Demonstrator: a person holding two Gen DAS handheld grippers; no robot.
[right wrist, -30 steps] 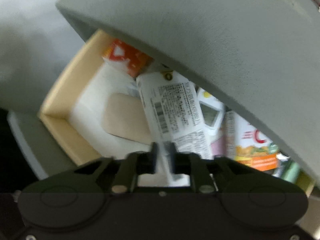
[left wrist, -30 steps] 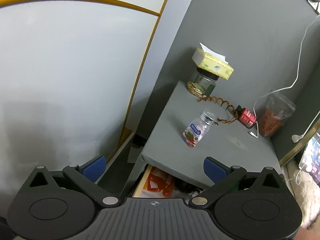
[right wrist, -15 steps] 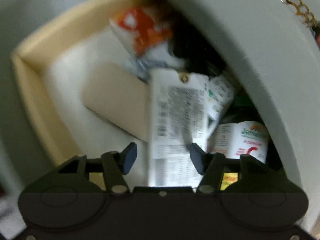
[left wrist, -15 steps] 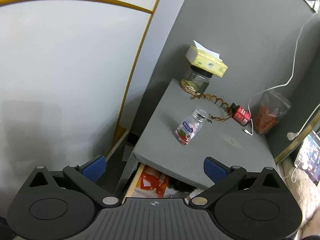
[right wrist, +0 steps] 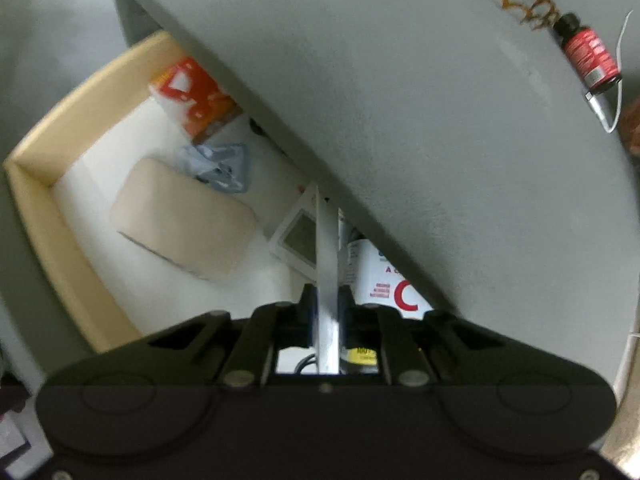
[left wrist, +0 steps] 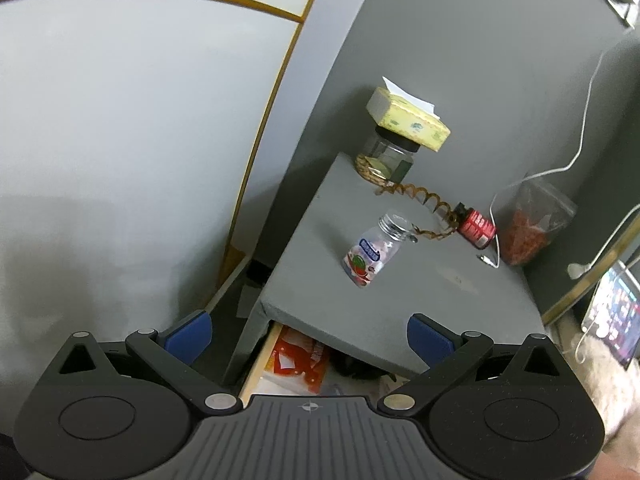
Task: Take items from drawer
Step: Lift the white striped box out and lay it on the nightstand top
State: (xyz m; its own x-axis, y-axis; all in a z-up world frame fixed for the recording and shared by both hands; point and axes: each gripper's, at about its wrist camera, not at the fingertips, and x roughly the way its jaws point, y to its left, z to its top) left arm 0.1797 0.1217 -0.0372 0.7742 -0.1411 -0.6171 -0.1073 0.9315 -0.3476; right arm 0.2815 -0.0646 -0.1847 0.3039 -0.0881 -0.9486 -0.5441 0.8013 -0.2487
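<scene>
The open wooden drawer (right wrist: 48,208) sits under the grey table top (right wrist: 440,120). It holds an orange packet (right wrist: 192,100), a beige pouch (right wrist: 184,220), a crumpled blue-grey wrapper (right wrist: 218,166), a small white screen device (right wrist: 298,240) and a white box with a red C (right wrist: 384,284). My right gripper (right wrist: 326,304) is shut on a flat white packet (right wrist: 326,248), seen edge-on, just above the drawer. My left gripper (left wrist: 310,330) is open and empty, held above the table's front edge; the drawer (left wrist: 260,356) and the orange packet (left wrist: 298,364) show below it.
On the table top stand a small plastic bottle (left wrist: 372,254), a glass jar (left wrist: 390,152) with a yellow tissue pack (left wrist: 408,118) on it, a coiled brown cord (left wrist: 424,208), a red bottle (left wrist: 476,226), a clear bag of red snacks (left wrist: 528,228) and white cables (left wrist: 580,152).
My right gripper was open around the white packet half a second ago; it has shut on it and turned it edge-on, lifted. The left gripper drew back slightly.
</scene>
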